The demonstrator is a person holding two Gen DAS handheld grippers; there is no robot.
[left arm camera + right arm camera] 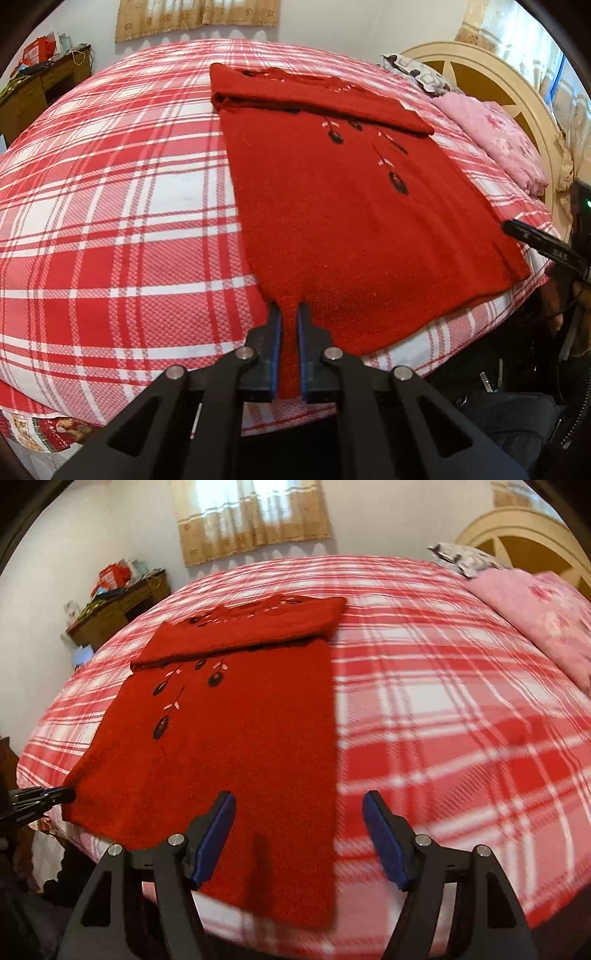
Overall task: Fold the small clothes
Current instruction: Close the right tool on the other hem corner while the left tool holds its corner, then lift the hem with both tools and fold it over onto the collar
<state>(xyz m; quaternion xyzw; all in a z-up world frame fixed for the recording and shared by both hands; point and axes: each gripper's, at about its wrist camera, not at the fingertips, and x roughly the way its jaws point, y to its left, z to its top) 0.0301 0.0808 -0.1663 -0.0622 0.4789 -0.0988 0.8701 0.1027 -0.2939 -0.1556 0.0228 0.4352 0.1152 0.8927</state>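
Note:
A red knit sweater (351, 206) with black and pink flower embroidery lies flat on the plaid bed, its sleeves folded across the chest. My left gripper (289, 310) is shut on the sweater's near left hem corner. In the right wrist view the sweater (236, 731) lies left of centre. My right gripper (299, 805) is open over the near right hem corner, its left finger above the cloth and its right finger over the sheet. The right gripper's tip shows at the right edge of the left wrist view (517, 227). The left gripper's tip shows at the left edge of the right wrist view (61, 794).
The bed (110, 206) has a red and white plaid sheet. A folded pink blanket (502, 140) and a patterned pillow (417, 72) lie by the cream headboard (491, 70). A cluttered wooden desk (44, 85) stands beyond the bed. A dark bag (517, 417) sits on the floor.

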